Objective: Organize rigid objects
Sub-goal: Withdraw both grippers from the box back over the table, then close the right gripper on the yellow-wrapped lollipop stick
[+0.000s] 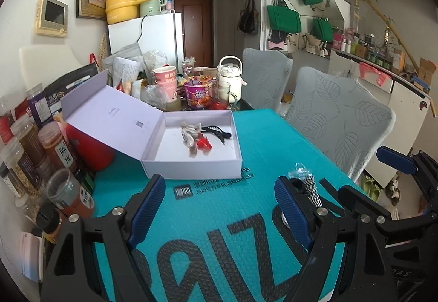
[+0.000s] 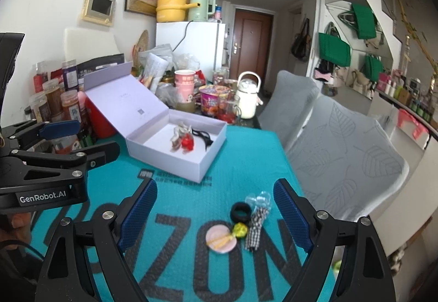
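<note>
Between right hand-held gripper [image 2: 215, 215] wide-open, empty jaws, pink disc [image 2: 221, 239], hidden in left view

Matt cardboard box [image 1: 191, 165], bubbled teal mat [image 1: 260, 137] — ribbed blue gripper pads [image 2: 290, 214], leaf-textured cloth chair cover [image 1: 336, 115]

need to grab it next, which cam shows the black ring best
The right wrist view: the black ring lies in full sight on the teal mat, beside the checked clip. In the left wrist view a tool finger hides nearly all of it.
</note>
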The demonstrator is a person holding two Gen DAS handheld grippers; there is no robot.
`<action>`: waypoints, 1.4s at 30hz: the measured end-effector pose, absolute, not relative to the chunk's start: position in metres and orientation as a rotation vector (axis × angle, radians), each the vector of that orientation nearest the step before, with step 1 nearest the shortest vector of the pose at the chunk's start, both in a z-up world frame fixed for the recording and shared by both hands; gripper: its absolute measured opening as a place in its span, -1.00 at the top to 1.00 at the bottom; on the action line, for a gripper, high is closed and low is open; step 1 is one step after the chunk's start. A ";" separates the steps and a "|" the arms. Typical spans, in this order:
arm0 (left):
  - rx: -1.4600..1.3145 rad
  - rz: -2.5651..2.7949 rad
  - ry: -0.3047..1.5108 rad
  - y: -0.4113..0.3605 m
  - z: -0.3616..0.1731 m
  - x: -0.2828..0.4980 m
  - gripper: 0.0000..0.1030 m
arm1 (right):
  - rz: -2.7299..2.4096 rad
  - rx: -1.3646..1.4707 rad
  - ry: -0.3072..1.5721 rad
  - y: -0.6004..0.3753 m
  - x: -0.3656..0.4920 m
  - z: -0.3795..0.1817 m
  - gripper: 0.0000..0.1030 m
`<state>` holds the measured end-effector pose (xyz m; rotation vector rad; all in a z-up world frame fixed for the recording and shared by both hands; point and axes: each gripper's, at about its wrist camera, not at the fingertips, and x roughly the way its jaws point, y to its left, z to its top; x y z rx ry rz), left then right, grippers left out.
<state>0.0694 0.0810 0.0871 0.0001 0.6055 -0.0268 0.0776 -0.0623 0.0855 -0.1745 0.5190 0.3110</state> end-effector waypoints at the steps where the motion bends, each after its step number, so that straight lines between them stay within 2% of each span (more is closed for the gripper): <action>1: 0.001 -0.033 0.612 0.079 0.084 0.068 -0.60 | 0.306 -0.176 0.525 -0.064 0.075 0.083 -0.71; 24: -0.025 -0.137 0.863 0.058 -0.009 0.105 -0.60 | 0.245 -0.075 0.728 -0.109 0.098 -0.011 -0.69; 29: -0.024 -0.156 0.902 0.051 -0.023 0.118 -0.60 | 0.249 -0.021 0.760 -0.124 0.114 -0.025 -0.51; 31: -0.024 -0.164 0.921 0.048 -0.030 0.123 -0.60 | 0.247 -0.013 0.769 -0.126 0.120 -0.029 -0.36; 34: -0.015 -0.173 0.935 0.042 -0.038 0.129 -0.60 | 0.254 0.003 0.789 -0.131 0.128 -0.037 -0.23; 42: -0.019 -0.163 0.987 0.039 -0.057 0.143 -0.60 | 0.335 0.052 0.849 -0.127 0.146 -0.051 0.01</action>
